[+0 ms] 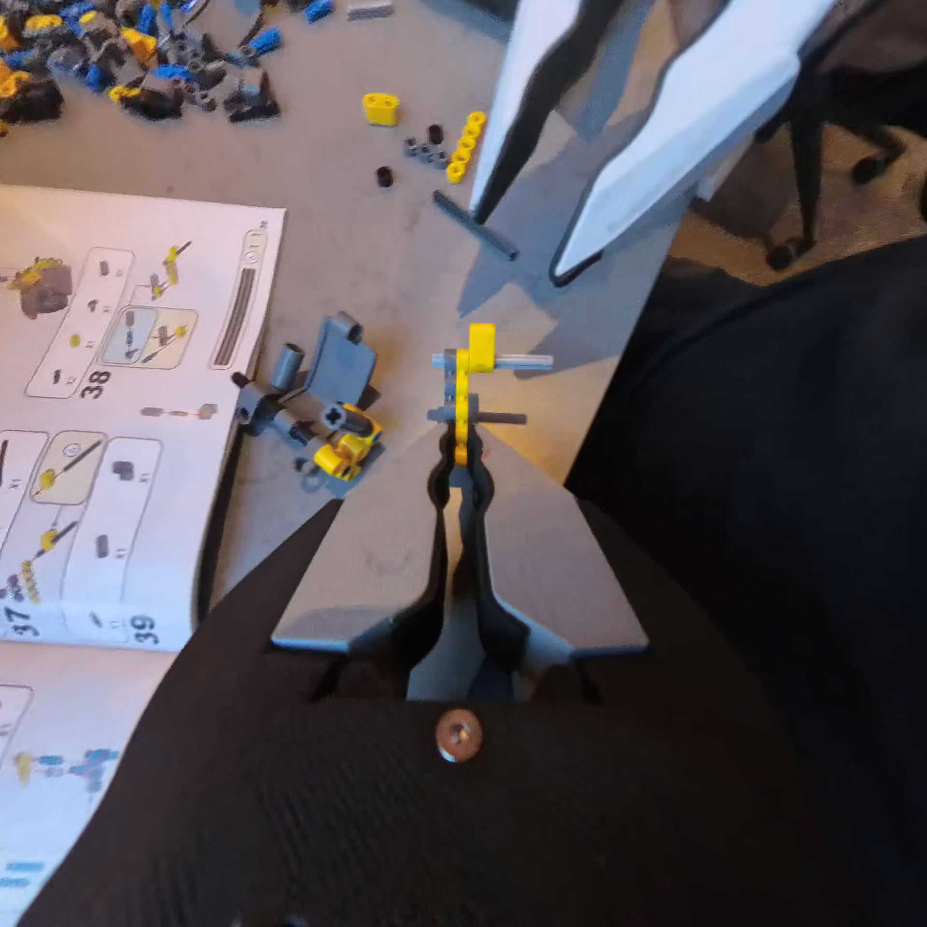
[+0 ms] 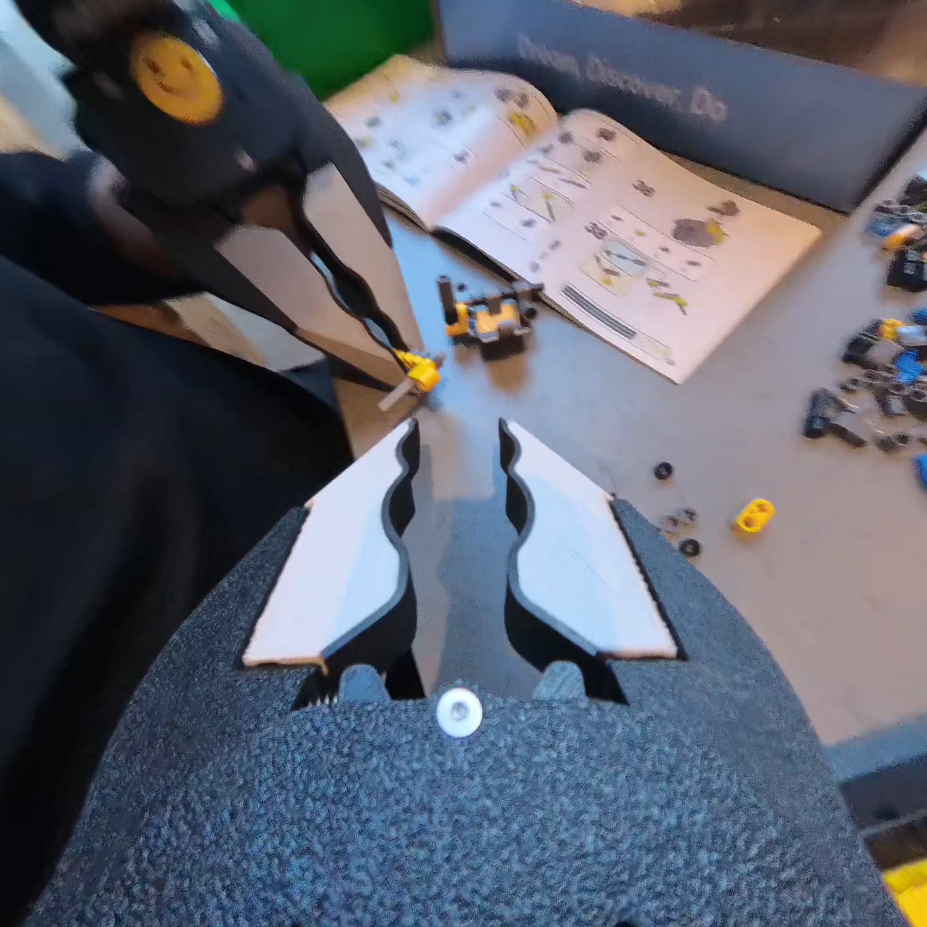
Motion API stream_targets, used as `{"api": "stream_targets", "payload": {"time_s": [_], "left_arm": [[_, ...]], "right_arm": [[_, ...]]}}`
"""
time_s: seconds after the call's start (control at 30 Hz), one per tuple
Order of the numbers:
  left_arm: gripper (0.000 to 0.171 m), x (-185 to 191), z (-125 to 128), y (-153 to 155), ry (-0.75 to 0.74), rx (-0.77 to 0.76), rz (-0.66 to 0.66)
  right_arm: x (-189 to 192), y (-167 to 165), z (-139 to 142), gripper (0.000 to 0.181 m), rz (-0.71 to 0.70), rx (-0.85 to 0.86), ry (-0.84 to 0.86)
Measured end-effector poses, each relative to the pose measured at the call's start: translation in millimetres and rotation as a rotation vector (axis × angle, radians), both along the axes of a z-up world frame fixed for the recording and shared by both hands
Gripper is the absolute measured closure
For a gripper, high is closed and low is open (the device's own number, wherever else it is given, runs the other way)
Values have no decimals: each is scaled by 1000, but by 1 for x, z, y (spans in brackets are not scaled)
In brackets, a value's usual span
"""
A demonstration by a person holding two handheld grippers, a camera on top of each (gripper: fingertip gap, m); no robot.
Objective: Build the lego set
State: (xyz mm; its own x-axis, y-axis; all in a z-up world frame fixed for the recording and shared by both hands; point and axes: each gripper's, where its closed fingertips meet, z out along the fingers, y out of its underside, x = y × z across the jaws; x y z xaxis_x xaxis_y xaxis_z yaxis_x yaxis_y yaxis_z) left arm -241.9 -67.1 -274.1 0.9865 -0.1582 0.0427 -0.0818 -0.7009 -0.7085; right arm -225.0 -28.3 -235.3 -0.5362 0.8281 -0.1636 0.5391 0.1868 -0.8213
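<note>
My left gripper (image 1: 460, 451) is shut on a small yellow beam assembly (image 1: 471, 368) with grey and black axles through it, held upright above the grey table (image 1: 351, 241). It also shows in the right wrist view (image 2: 420, 373), at the left gripper's tip. My right gripper (image 2: 457, 426) is open and empty, just right of that assembly; it shows in the left wrist view (image 1: 521, 246) above a dark grey axle (image 1: 474, 225). A grey and yellow sub-assembly (image 1: 321, 401) lies left of the held piece, also in the right wrist view (image 2: 489, 318).
An open instruction booklet (image 1: 115, 401) lies at the left; it also shows in the right wrist view (image 2: 577, 220). A pile of blue, yellow and black parts (image 1: 125, 60) sits at the far left. A yellow connector (image 1: 380, 107), a yellow beam (image 1: 466, 148) and small dark bushes (image 1: 426, 148) lie loose. A dark box (image 2: 677, 105) stands behind. Spacing between my two grippers at the tips: around 6 centimetres.
</note>
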Motion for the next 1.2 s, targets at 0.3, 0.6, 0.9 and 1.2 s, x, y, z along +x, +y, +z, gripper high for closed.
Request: {"api": "stream_targets", "payload": {"time_s": [0.3,0.6,0.9,1.2], "left_arm": [[153,4,0,5,32,-36,-52],[145,-1,1,2,59,-29,-13],[139,-3,12,6,157,-17,6],[164,18,-1,24,112,-152,-242]], "right_arm": [[-10,-5,-31,148,-3,164,-48],[-7,1,-19,147,-23,133,29],[-3,10,-19,144,-33,241,57],[12,12,-29,149,263,440,44]]}}
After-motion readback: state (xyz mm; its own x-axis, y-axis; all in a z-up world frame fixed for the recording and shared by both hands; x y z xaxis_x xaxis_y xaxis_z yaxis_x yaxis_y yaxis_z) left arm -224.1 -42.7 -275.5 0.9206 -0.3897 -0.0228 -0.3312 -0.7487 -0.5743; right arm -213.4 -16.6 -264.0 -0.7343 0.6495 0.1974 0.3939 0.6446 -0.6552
